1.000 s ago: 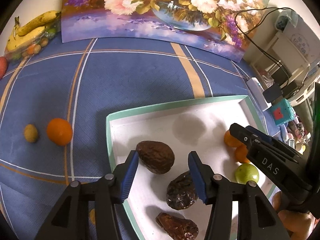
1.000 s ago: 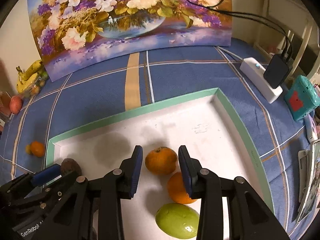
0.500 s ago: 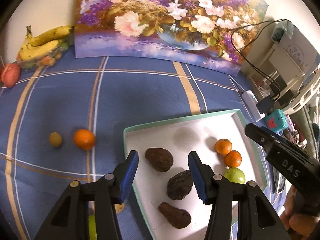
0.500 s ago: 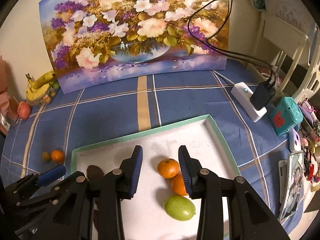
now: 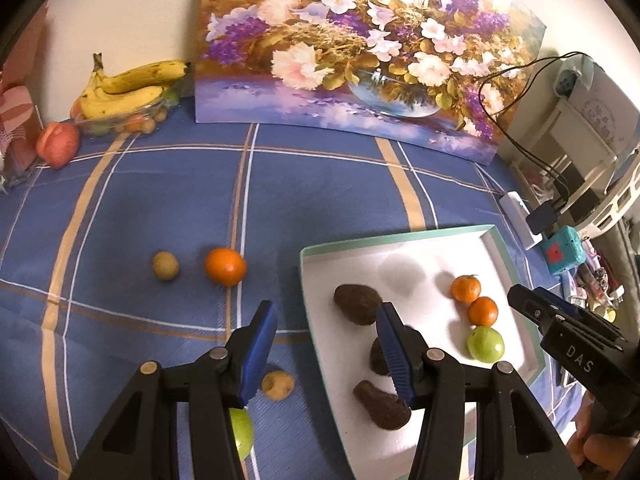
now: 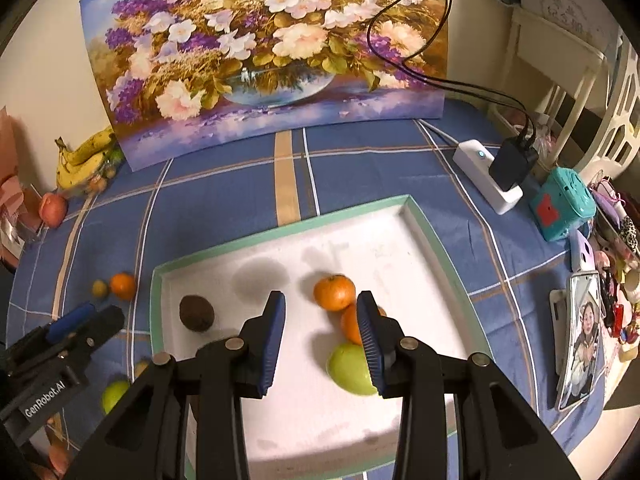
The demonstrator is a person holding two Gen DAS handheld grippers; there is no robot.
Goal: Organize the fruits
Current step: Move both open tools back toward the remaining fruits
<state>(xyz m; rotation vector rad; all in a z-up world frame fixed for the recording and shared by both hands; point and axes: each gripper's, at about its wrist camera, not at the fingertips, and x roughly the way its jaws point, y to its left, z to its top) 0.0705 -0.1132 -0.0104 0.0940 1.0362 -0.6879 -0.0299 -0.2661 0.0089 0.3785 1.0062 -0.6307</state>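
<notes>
Currently the tray (image 6: 158,304) holds two oranges (image 6: 334,292), a green fruit (image 6: 349,369) and brown fruits (image 5: 357,303). Another orange (image 5: 225,266) lies on the worktop (image 5: 160,200). Left hand-held gripper (image 5: 326,354) and right hand-held gripper (image 6: 321,340) both gape, empty.

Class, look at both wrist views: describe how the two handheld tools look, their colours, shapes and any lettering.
Both are black plastic clamp-like frames with silver rivets and two fingers faced with ribbed blue pads. The left tool shows white lettering "GenRobot.AI" in the right wrist view; the right tool shows "DAS" in the left wrist view. No cables show on either.

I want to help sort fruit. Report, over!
Both grippers, left and right, open, empty. Tray holds six fruits. Orange waits outside. Nothing blocking.
</notes>
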